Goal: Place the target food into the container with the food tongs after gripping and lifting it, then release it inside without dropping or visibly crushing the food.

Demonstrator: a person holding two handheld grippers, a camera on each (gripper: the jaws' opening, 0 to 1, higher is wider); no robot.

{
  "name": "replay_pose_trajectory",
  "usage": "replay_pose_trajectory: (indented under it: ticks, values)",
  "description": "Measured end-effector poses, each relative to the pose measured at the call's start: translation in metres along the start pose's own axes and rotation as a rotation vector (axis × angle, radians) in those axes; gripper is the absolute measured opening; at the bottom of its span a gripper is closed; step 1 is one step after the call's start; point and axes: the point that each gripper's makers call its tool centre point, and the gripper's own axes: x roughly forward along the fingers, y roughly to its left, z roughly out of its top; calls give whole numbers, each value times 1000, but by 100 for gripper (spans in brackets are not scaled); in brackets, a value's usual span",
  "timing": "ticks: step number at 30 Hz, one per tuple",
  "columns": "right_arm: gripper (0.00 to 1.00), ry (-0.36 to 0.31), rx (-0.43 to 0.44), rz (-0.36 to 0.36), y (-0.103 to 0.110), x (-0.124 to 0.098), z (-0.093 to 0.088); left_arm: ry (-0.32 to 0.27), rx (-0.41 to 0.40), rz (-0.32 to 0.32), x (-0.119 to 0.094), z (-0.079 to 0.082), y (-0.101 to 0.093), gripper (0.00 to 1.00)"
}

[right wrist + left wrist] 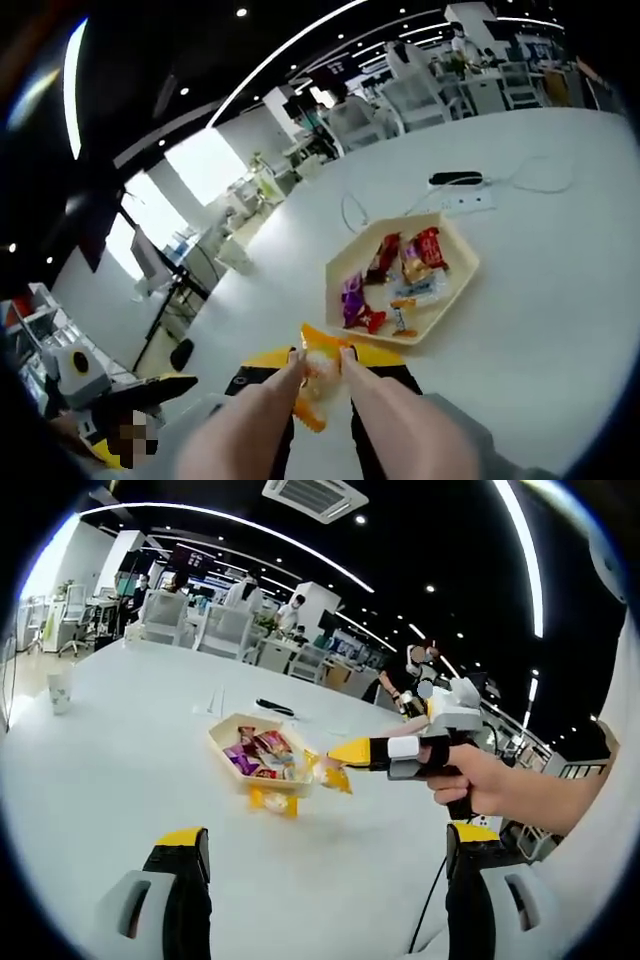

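A cream hexagonal tray [222, 738] [336, 272] holds several wrapped snacks [258, 754] [418, 252]. My right gripper [322, 358] [345, 751] is shut on pale food tongs [385, 415], and the tong tips pinch an orange snack packet [318, 378] [336, 777]. The packet hangs just outside the tray's near rim, off the table. Another yellow packet [272, 802] lies on the table beside the tray. My left gripper [327, 835] stands open, well short of the tray, with nothing between its jaws; it also shows low and to the left in the right gripper view [150, 388].
The white table [120, 770] carries a paper cup [60, 690] at the far left. A black item [275, 708] lies beyond the tray. A power strip [455, 180] with a white cable [540, 178] lies past the tray. Office chairs [225, 630] and people stand behind.
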Motion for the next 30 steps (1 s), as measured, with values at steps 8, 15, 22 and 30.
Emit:
replay_pose_trajectory:
  ticks: [8, 15, 22, 30]
  values:
    - [20, -8, -9, 5, 1, -1, 9, -7, -4, 2, 2, 3, 4, 99]
    - [20, -8, -19, 4, 1, 0, 16, -11, -6, -1, 6, 7, 7, 99]
    - [20, -16, -25, 0, -3, -2, 20, -14, 3, -10, 10, 14, 8, 99]
    - [20, -31, -29, 3, -1, -5, 23, -19, -12, -27, 12, 17, 6, 99]
